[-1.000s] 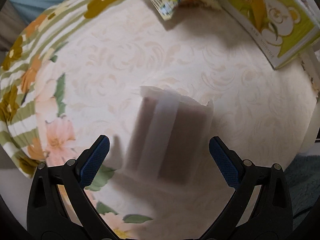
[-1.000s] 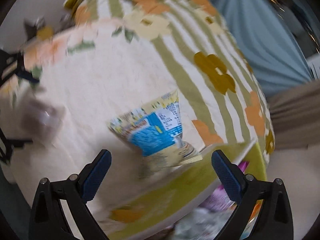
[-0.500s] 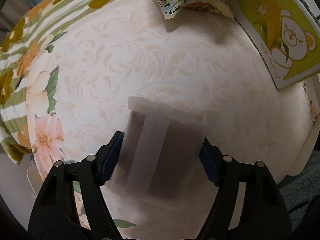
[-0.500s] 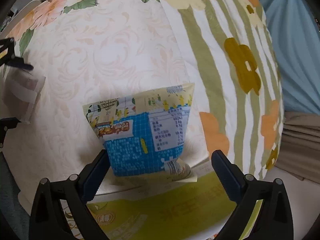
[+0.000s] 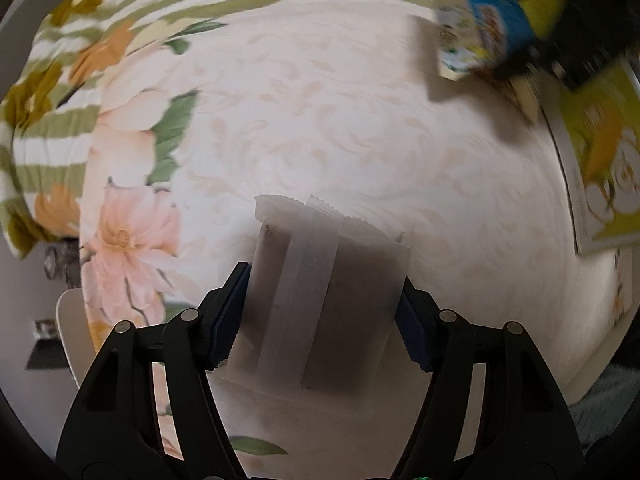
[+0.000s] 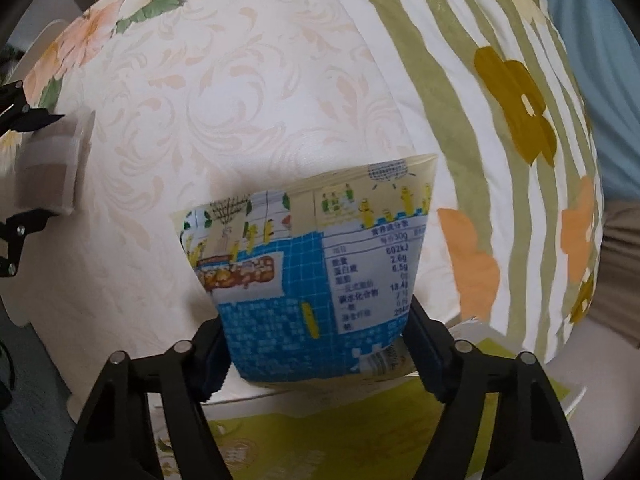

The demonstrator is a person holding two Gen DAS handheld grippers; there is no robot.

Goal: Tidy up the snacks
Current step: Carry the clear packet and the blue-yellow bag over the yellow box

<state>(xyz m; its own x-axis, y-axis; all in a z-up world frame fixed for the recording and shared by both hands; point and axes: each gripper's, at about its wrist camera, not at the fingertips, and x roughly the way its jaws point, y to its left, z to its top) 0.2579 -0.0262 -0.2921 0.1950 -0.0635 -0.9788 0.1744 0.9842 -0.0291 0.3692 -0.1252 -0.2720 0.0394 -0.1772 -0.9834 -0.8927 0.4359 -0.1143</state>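
Note:
My left gripper (image 5: 322,316) is shut on a translucent brown snack packet (image 5: 324,300), holding it by both sides just above the cream floral tablecloth (image 5: 320,120). My right gripper (image 6: 316,352) is shut on a blue and yellow snack bag (image 6: 312,268), held above the cloth. The blue bag also shows blurred at the top right of the left wrist view (image 5: 476,32). The brown packet shows at the left edge of the right wrist view (image 6: 52,168), between the left gripper's black fingers.
A green box with a bear picture (image 5: 600,152) lies flat at the right of the table; it also shows under my right gripper (image 6: 320,432). The tablecloth's striped flowered border (image 6: 500,100) hangs over the table's far edge. A teal rug (image 5: 608,400) lies below.
My right gripper closed on the blue bag and lifted it. My left gripper, which shut on the brown packet half a second ago, still holds it and has shifted relative to the cloth.

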